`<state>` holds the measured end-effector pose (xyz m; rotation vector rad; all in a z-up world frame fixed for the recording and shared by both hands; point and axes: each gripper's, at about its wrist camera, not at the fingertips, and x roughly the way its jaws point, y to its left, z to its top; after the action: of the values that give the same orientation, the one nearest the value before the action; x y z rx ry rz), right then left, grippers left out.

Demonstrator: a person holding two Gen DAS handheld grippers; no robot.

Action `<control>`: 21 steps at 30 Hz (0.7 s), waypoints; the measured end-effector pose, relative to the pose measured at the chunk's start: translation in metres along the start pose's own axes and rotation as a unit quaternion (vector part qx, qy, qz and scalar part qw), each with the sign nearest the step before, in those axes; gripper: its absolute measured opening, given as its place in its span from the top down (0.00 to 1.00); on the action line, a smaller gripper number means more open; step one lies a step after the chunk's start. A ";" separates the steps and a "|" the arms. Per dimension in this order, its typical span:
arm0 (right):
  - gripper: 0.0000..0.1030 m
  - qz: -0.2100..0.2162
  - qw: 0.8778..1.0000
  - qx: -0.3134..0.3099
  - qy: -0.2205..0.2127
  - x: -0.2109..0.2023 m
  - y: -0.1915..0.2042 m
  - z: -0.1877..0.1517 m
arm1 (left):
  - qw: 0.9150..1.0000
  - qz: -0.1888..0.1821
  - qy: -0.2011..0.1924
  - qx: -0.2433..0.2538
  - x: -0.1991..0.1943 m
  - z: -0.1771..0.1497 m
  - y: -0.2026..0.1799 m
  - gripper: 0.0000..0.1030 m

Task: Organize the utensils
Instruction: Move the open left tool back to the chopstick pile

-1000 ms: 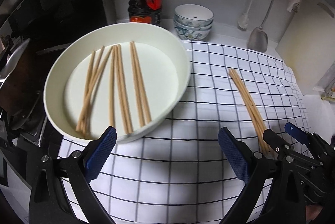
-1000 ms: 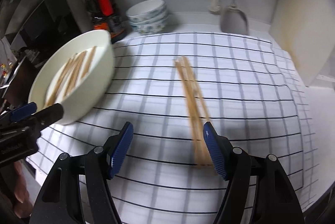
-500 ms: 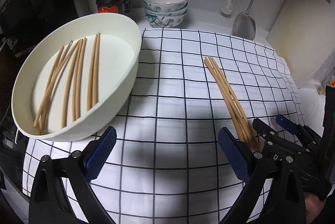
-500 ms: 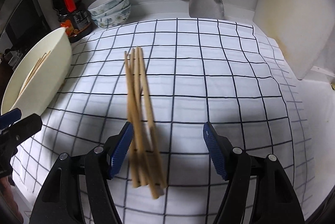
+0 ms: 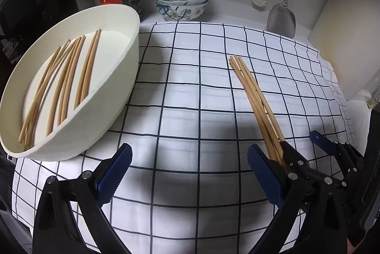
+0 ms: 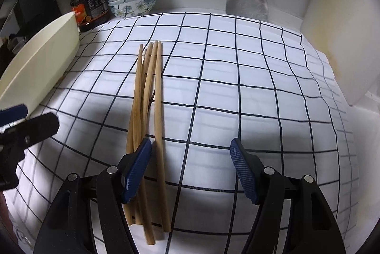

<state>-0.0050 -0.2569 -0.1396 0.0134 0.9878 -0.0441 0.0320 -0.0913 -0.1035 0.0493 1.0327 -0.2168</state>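
On the checked cloth (image 6: pixel 237 87), right of the white basin (image 5: pixel 123 78), lay a small bundle of loose chopsticks (image 6: pixel 148 97), their near ends fanned apart. More chopsticks (image 5: pixel 64 78) already rested inside the basin. The right gripper (image 6: pixel 191 166) hung low over the bundle with its jaws wide and nothing held; its left pad sat over the sticks, so only one of them lay cleanly within the gap. Closing from there would probably have pinched that single stick and rolled or scattered the rest. The left gripper (image 5: pixel 190 171) was likewise wide and empty, near the basin's right side, and a careless sweep could have nudged the rim. The sticks were slim, round, pale wood, smooth and apt to roll and slip against one another. The pads were blue and ribbed, the cloth soft and slightly wrinkled, and the basin smooth-walled, oval and shallow.
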 end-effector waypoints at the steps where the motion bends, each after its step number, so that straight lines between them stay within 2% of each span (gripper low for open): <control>1: 0.36 0.000 1.000 -0.005 -0.002 0.000 0.000 0.000 | 1.000 -0.001 0.000 0.000 0.002 0.000 -0.002 0.07; 4: 0.42 0.006 1.000 -0.013 -0.012 0.001 -0.003 0.001 | 1.000 -0.005 0.002 -0.001 0.010 0.001 -0.008 0.07; 6: 0.55 0.015 1.000 -0.016 -0.017 0.001 -0.004 0.002 | 1.000 -0.009 0.004 -0.001 0.015 0.002 -0.013 0.07; 10: 0.69 0.024 0.999 -0.018 -0.024 0.002 -0.010 0.004 | 1.000 -0.012 0.006 0.003 0.024 0.002 -0.024 0.07; 17: 0.71 0.022 0.999 -0.011 -0.032 0.002 -0.022 0.002 | 1.000 -0.015 0.012 0.000 0.036 0.001 -0.035 0.07; 21: 0.71 0.017 0.999 0.000 -0.034 0.001 -0.033 0.000 | 1.000 -0.014 0.002 0.004 0.036 0.003 -0.041 0.07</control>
<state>-0.0057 -0.2900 -0.1402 0.0289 0.9190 -0.0140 0.0437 -0.1376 -0.1305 0.0422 1.0368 -0.2471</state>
